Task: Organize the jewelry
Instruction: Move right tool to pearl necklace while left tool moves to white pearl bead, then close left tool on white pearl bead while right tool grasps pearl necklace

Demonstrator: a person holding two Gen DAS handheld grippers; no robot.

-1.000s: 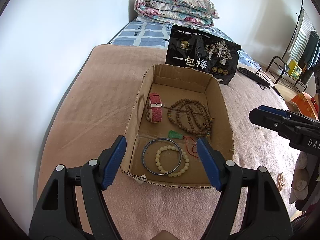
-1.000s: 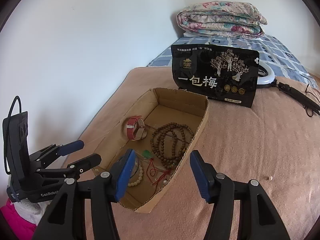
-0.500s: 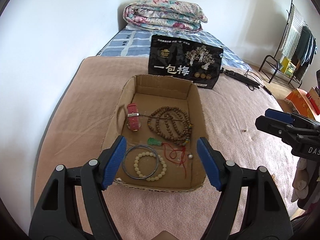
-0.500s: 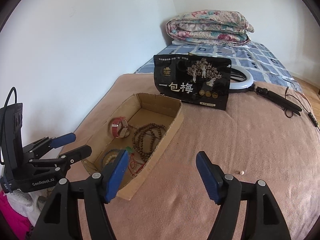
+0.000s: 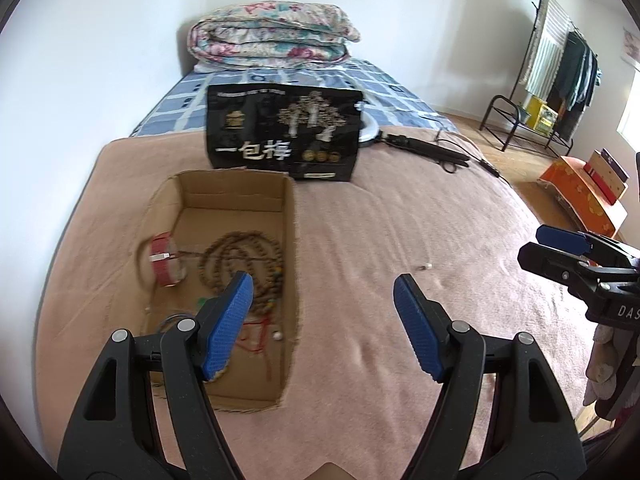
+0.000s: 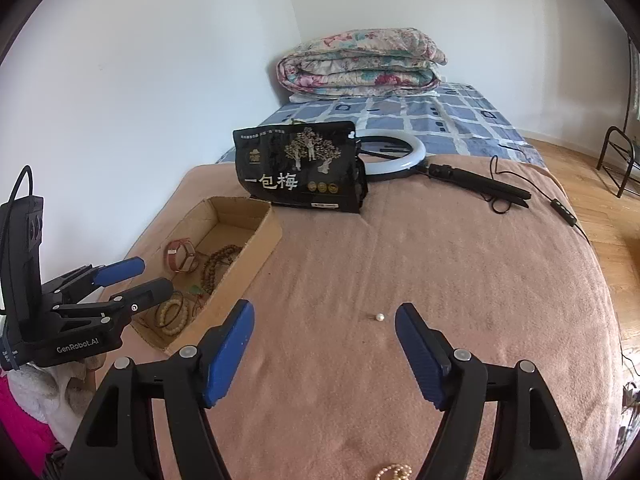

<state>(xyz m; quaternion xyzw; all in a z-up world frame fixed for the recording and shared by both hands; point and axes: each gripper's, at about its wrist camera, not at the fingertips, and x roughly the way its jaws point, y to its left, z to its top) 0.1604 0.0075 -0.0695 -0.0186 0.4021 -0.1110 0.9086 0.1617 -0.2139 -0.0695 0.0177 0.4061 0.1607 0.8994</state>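
A shallow cardboard box on the pink blanket holds a red watch, a brown bead necklace, a cream bead bracelet and a red cord. A single pearl lies loose on the blanket, just beyond and between the fingers of my right gripper, whose jaws are opening with nothing between them. A gold-coloured bracelet lies under that gripper at the frame's bottom edge. My left gripper hangs open and empty over the box's right wall.
A black snack bag stands behind the box. Beside it lie a ring light with its stand and cable. A folded quilt sits by the far wall. The bed's edge and wood floor are to the right.
Both grippers have drawn back and to the right, so the box now sits to the left in both views. The right jaws have spread wider. The loose pearl has come between the right fingers.
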